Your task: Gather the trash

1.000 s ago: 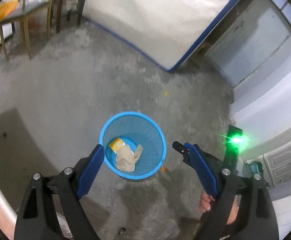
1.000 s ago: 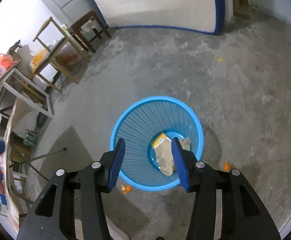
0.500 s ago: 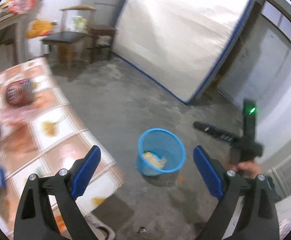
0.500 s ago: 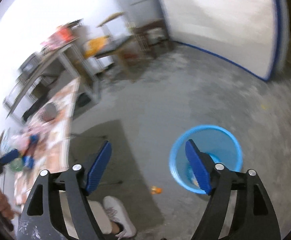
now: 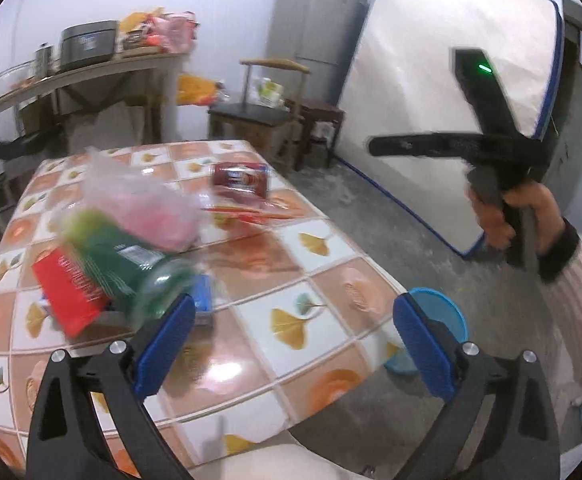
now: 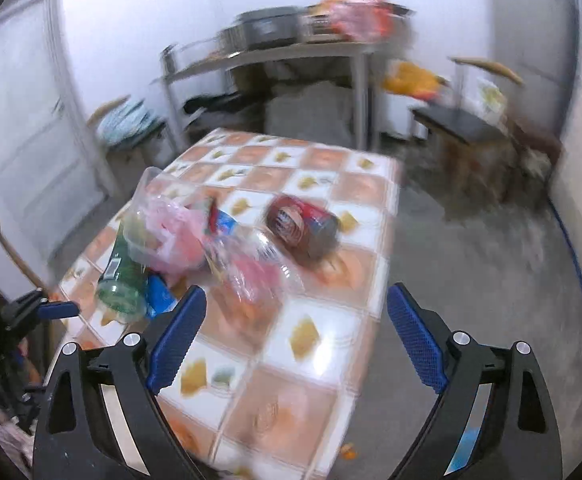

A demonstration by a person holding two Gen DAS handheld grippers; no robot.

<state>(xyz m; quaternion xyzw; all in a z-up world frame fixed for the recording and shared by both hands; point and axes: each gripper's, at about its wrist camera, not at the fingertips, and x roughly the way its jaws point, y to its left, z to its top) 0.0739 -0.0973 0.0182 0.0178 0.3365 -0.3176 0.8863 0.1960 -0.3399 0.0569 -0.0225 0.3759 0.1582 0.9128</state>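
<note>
Trash: a loose heap on the tiled table (image 5: 323,280), lying ahead and to the left of the left gripper (image 5: 291,344). Items listed: green bottle (image 5: 131,264) on its side, nearest the left finger; red carton (image 5: 71,292) beside it; pink plastic bag (image 5: 139,208) behind; red can (image 5: 241,178) on its side, farther ahead and apart from the heap. Blur hides smaller pieces.

Receptacle: blue bin (image 5: 443,308) on the floor, just past the table edge, behind the left gripper's right finger.

Left gripper: jaws wide apart after just opening further, nothing between them.

Right gripper (image 6: 291,340): jaws likewise just opened wide and empty, angled down over the table's near corner, the red can ahead and the heap ahead-left.

Step in hand, judged: return to the table for the next piece. Advice: take one item at a time; close across the bottle's narrow width, not its length; pinch the bag by a gathered fold; keep the two tools clear of each other.

Pose: right hand (image 5: 507,216) raised high, sleeve showing, tool tilted.
</note>
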